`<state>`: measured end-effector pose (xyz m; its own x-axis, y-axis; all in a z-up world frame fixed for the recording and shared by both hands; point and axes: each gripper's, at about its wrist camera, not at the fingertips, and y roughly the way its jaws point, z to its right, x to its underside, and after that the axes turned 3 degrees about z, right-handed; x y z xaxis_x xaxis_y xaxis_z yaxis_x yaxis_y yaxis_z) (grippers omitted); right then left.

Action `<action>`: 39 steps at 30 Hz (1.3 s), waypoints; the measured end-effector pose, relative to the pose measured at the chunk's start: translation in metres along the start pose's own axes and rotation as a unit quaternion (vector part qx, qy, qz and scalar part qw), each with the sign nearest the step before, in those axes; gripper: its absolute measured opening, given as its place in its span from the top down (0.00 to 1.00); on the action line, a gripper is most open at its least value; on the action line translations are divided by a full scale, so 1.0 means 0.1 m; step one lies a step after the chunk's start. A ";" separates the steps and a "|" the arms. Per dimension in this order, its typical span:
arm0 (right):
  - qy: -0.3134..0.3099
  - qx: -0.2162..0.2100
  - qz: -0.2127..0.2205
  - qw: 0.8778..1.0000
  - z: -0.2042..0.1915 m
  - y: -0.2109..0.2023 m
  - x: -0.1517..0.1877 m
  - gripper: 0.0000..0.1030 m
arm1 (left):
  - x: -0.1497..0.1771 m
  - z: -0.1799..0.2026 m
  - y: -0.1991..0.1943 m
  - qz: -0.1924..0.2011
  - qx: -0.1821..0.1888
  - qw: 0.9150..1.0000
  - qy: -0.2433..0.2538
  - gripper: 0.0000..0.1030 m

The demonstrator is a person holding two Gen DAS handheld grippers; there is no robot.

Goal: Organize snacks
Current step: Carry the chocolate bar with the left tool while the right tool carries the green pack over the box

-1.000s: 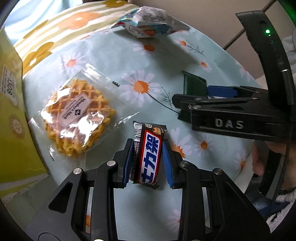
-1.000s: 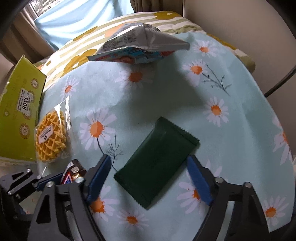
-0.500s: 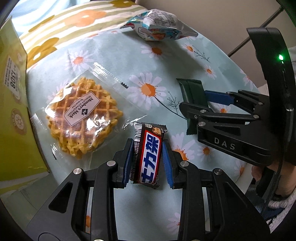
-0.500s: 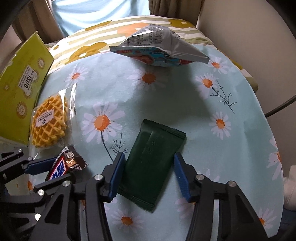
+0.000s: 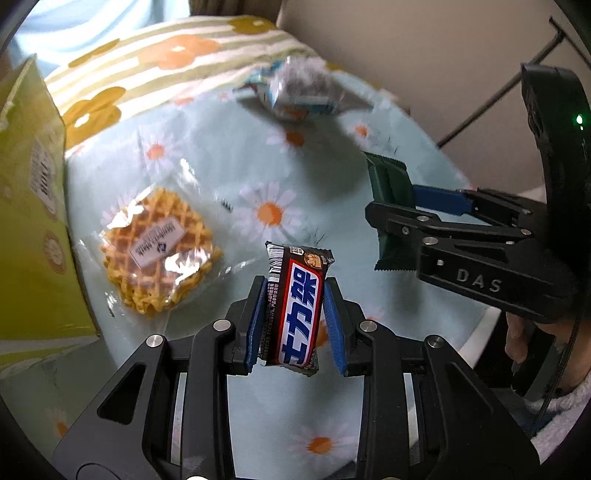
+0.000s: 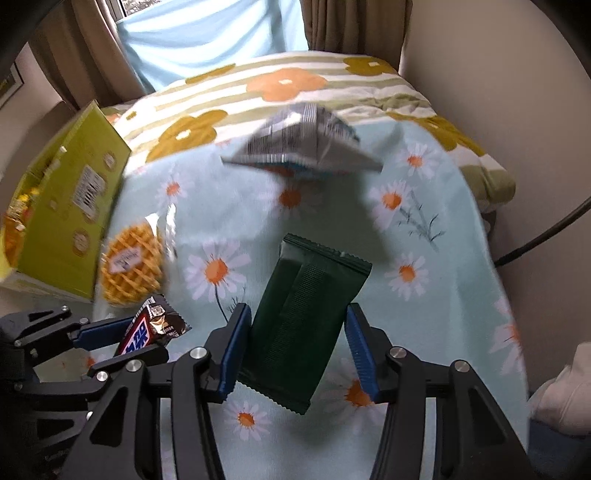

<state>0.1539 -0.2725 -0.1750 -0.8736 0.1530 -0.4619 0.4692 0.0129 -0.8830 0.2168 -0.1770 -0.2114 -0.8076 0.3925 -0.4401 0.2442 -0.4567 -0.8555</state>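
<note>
Right up close, the left gripper (image 5: 294,321) has its blue pads pressed against both sides of a chocolate bar (image 5: 295,306), a dark wrapper with a red and blue band and white lettering, held clear above the cloth. Beside it, the right gripper (image 6: 299,343) is clamped on a dark green packet (image 6: 304,325), which sticks out past the fingertips and hangs tilted over the daisy-print tablecloth (image 6: 443,332). From the left wrist view the same green packet shows edge-on between the right gripper's black fingers, lifted off the surface.

A little further out, a round waffle (image 5: 159,254) in a clear wrapper with a white label lies flat on the tablecloth, on the left side. Just beside it, further left, stands a yellow-green cardboard box (image 6: 74,218) with a barcode sticker on its flap.

Beyond the waffle, near the far edge of the pale blue cloth, a puffy silver and blue snack bag (image 6: 303,144) rests where the daisy print meets a striped cover with orange and mustard flowers (image 6: 280,81). Behind that are brown curtains (image 6: 354,26) and a light blue sheet.
</note>
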 end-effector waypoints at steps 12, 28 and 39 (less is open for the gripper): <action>-0.089 -0.061 0.082 0.991 -0.23 -0.78 -0.68 0.54 | -0.38 -0.13 -1.06 0.118 -0.063 0.988 -0.071 0.73; -0.160 -0.164 0.120 0.966 -2.12 -0.97 -1.11 0.54 | -0.26 -1.75 -2.15 0.160 -0.134 0.966 -0.149 0.73; -0.137 -0.159 0.077 0.975 -2.98 -0.53 -1.05 0.54 | -0.15 -3.01 -1.99 0.093 -0.145 0.971 -0.164 0.73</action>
<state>0.2591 0.0057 -0.0548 -0.7709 -0.0912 -0.6304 0.5758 0.3235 -0.7509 0.3421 0.1482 -0.1163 -0.8514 0.0270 -0.5239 0.5043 -0.2331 -0.8315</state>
